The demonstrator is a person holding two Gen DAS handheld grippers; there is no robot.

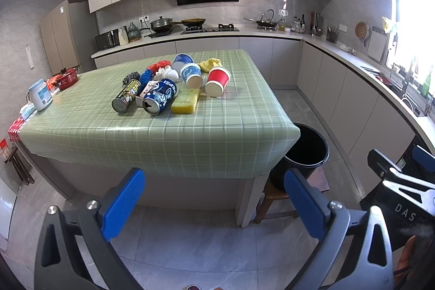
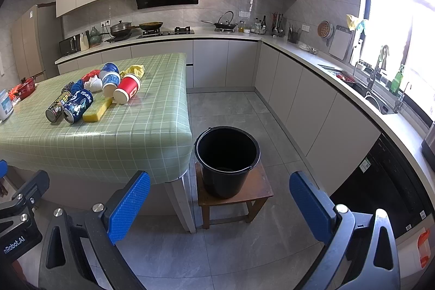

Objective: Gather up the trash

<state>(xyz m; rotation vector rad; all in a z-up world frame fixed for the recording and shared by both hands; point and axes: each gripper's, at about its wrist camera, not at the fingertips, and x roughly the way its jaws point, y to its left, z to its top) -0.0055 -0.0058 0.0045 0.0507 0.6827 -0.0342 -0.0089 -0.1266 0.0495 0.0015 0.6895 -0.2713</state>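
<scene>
A: Nearest first. What are the tongs doing?

B: Both spread wide, nothing between them. The left tongs (image 1: 214, 205) and right tongs (image 2: 220, 205) hang over bare floor, short of the table (image 1: 163, 137).

A: And the bucket?

B: Just ahead of the right tongs, on a stool (image 2: 261, 189) beside the table corner. The bucket (image 2: 227, 162) looks empty, though its bottom is dark.

A: So nothing collected?

B: I'd judge not. Beyond the left tongs the pile sits untouched: two cans (image 1: 159, 97), a sponge (image 1: 186, 101), a red cup (image 1: 217, 80), two blue cups (image 1: 191, 74), tissue (image 1: 167, 72), then a yellow wrapper (image 1: 209, 64) farthest.

A: All of it left, then.

B: It seems so.
</scene>
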